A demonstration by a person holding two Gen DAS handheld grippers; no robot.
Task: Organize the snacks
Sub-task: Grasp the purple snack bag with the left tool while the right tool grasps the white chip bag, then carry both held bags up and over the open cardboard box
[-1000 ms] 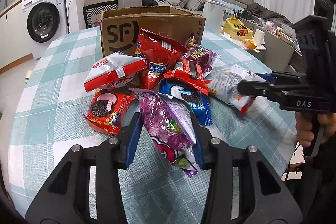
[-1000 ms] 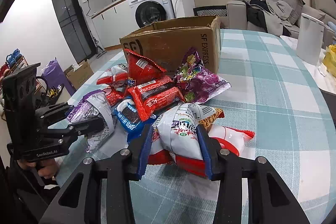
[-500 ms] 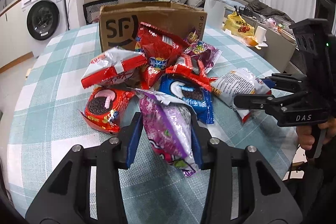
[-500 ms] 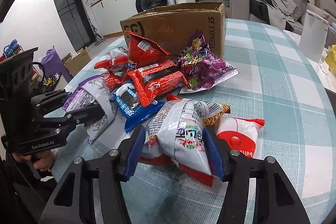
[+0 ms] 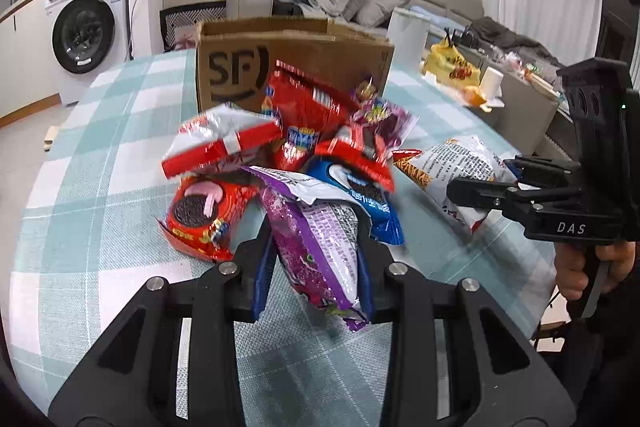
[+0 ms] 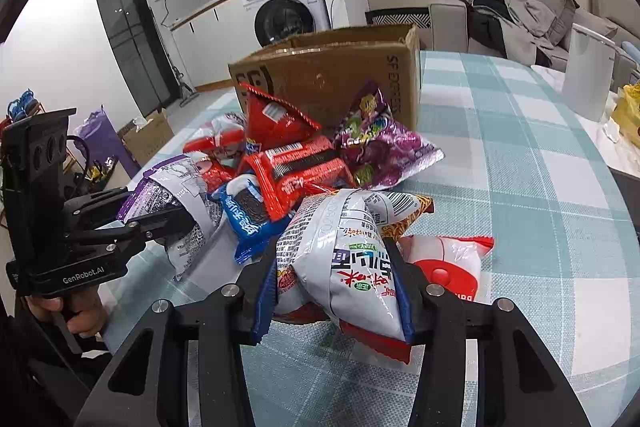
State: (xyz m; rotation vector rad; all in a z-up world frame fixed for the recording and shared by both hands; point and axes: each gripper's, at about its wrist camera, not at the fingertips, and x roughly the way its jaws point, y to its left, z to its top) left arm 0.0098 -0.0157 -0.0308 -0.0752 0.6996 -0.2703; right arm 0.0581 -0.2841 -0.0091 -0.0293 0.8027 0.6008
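Both packets have risen off the table [image 5: 100, 155] since earlier. Left gripper [image 5: 316, 259] clenches the purple bag [image 5: 316, 247]; right gripper [image 6: 336, 287] clenches the white noodle packet [image 6: 344, 259], presumably bound for the cardboard box [image 5: 296, 67] at the far edge.

The brown cardboard box [image 5: 294, 67] has its inside hidden behind the front wall, so no clue what's in it. The red-and-white snack bag [image 5: 222, 143] is motion-blurred (print unreadable). The flat red-and-white packet [image 6: 444, 267] is half hidden behind the white Korean-print snack bag [image 6: 348, 259].
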